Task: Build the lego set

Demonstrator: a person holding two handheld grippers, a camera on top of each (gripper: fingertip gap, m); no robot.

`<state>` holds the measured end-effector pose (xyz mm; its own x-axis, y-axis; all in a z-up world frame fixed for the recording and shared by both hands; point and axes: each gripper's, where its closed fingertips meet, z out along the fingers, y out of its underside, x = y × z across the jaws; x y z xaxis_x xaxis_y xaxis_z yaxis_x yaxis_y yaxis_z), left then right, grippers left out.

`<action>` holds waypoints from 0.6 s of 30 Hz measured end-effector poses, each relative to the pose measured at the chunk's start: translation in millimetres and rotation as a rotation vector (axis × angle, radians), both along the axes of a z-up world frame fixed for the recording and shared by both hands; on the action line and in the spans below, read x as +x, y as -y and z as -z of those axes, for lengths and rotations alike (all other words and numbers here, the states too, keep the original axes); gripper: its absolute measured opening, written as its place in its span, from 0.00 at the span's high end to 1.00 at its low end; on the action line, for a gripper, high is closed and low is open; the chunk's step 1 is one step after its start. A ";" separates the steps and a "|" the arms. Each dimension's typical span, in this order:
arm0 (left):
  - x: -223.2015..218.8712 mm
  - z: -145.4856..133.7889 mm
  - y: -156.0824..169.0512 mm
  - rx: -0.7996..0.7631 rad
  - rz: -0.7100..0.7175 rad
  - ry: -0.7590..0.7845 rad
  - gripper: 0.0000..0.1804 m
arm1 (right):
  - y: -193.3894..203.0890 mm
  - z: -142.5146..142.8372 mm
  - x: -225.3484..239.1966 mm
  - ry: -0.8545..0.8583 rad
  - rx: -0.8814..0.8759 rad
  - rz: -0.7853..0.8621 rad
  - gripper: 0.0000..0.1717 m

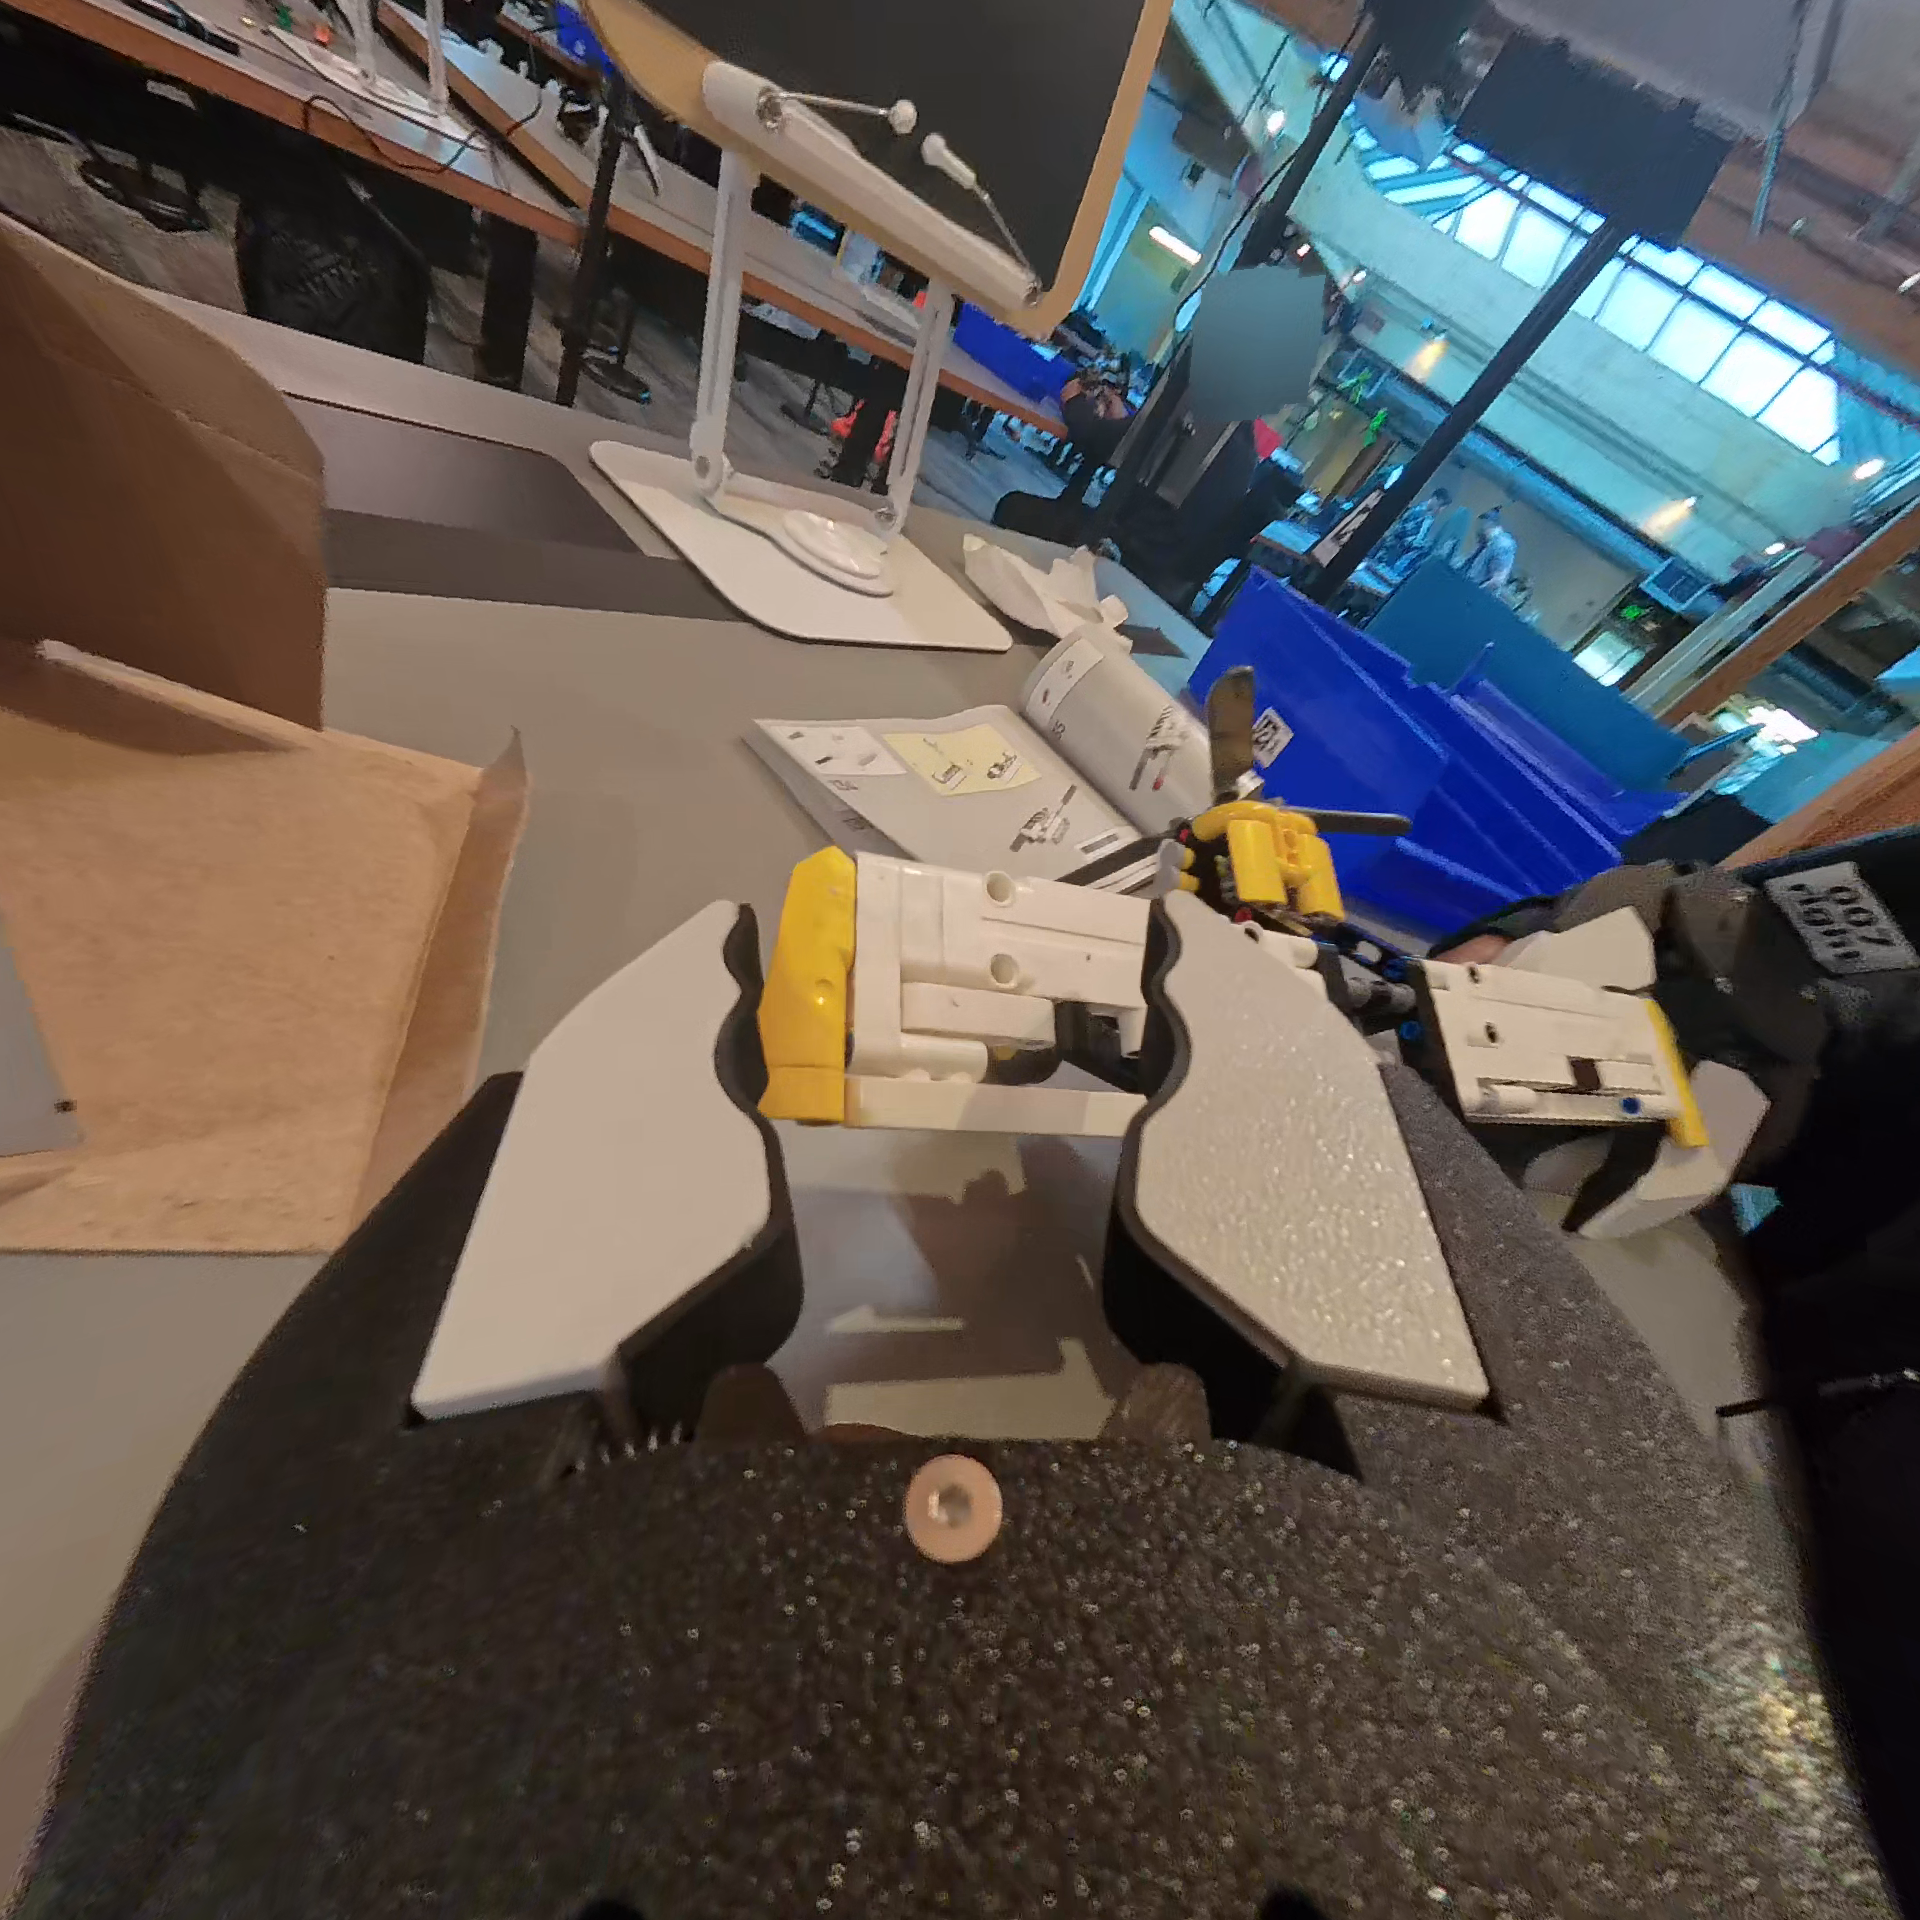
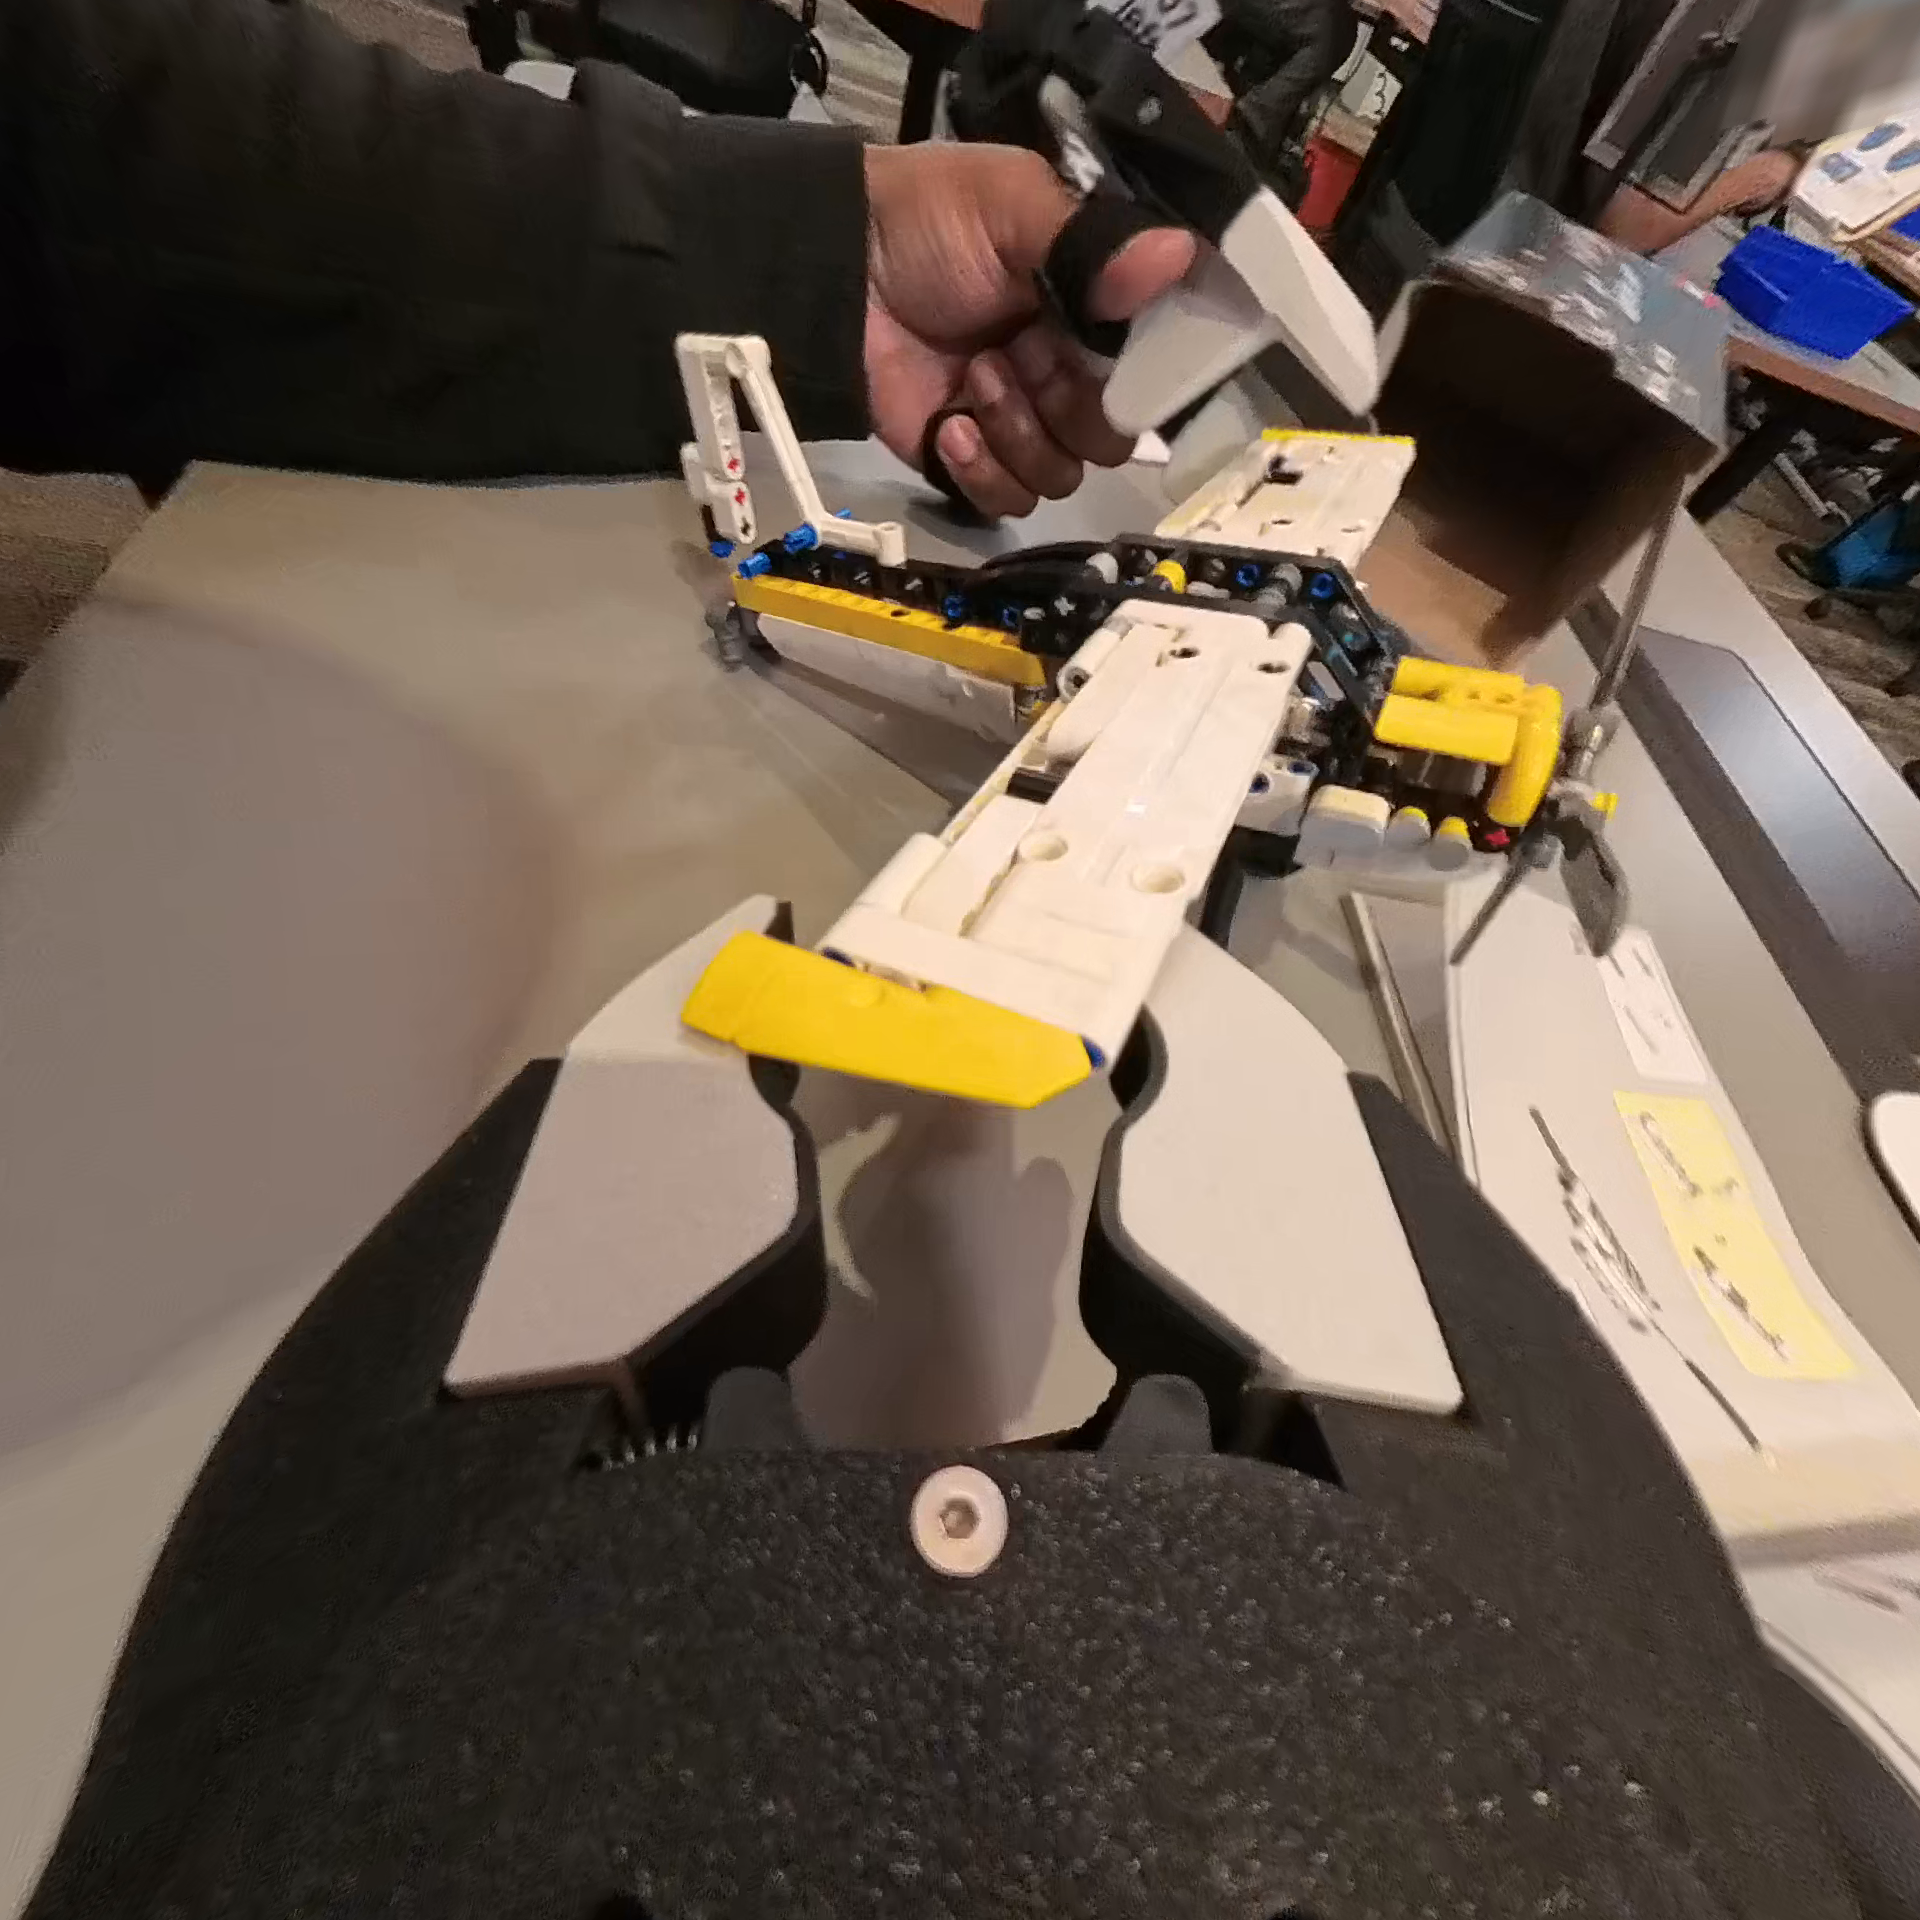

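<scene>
— How do the left gripper [image 1: 956, 997]'s fingers stand?
— Wide apart, closed across one wing of the toy plane [image 1: 987, 997] above the table [image 1: 582, 727].
— The right gripper [image 2: 940, 1023]?
— It clamps the opposite wingtip.

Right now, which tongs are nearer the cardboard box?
Left. The left tongs are at the toy plane beside the cardboard box; the right tongs are at its opposite wing tip.
</scene>
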<state>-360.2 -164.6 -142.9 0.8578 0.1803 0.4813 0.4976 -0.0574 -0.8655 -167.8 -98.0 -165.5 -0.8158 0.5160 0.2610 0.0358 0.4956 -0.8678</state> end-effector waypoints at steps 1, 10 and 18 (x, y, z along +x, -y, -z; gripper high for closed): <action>-1.5 0.0 2.7 -0.017 -0.011 -0.012 0.61 | 5.6 -0.9 -2.1 -0.002 -0.001 0.002 0.67; -15.1 -16.1 32.3 -0.216 -0.219 -0.381 0.62 | -15.1 10.4 -7.0 0.003 0.043 0.094 0.64; -1.8 -24.6 21.5 -0.242 -0.267 -0.560 0.62 | -46.8 19.0 -2.3 0.054 0.099 0.188 0.66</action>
<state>-361.9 -186.1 -118.3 0.8771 0.4686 -0.1050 0.0006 -0.2198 -0.9755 -170.2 -51.2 -184.6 -0.7219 0.6344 0.2764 0.1812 0.5588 -0.8093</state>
